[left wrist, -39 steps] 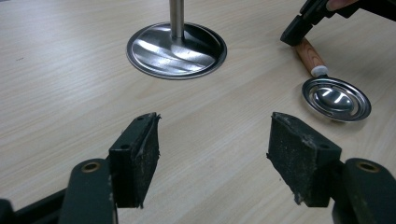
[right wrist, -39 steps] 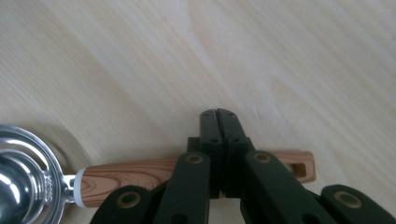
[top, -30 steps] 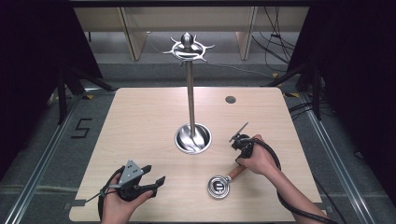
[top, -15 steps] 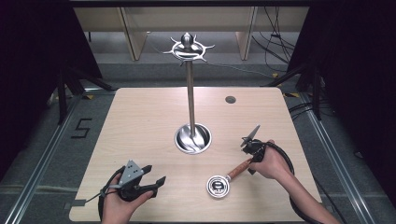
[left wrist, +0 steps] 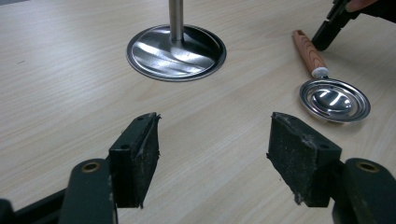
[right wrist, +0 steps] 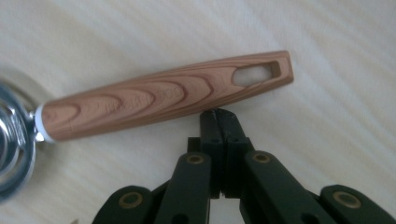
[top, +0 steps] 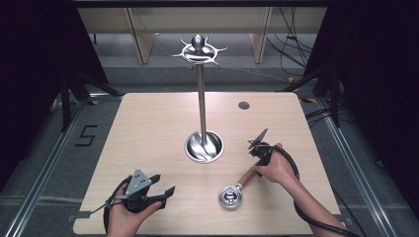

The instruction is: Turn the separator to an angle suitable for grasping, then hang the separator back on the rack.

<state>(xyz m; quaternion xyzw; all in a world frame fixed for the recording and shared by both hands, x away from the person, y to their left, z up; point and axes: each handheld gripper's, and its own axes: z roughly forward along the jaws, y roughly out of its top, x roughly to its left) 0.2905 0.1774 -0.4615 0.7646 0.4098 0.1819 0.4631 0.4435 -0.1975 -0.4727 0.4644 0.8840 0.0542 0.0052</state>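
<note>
A small round polished-steel strainer with a wood-grain handle (top: 238, 189) lay flat on the pale wooden counter (top: 148, 128), at the near right, its bowl toward the near edge and its handle running up and to the right. Farther back, mid-counter, stood a tall steel utensil stand with a dished round base and a ring of hooks at the top (top: 201, 98).

The right gripper (right wrist: 220, 122) sat just beside the handle, about two-thirds of the way toward its slotted end, its fingers pressed together and holding nothing — the tips looked to be touching or nearly touching the handle's side. The left gripper (left wrist: 212, 158) rested at the near left, well apart from the strainer, its fingers spread wide and empty.

The strainer would likely be light and rigid, with most of its weight in the metal bowl, so it should tip bowl-down if taken by the far end. The handle's smooth, rounded finish may slip between the pads; a hold across its flatter middle, nearer the white collar, seemed surest. The slot at the end looked meant for a hook on the stand — best left clear.
</note>
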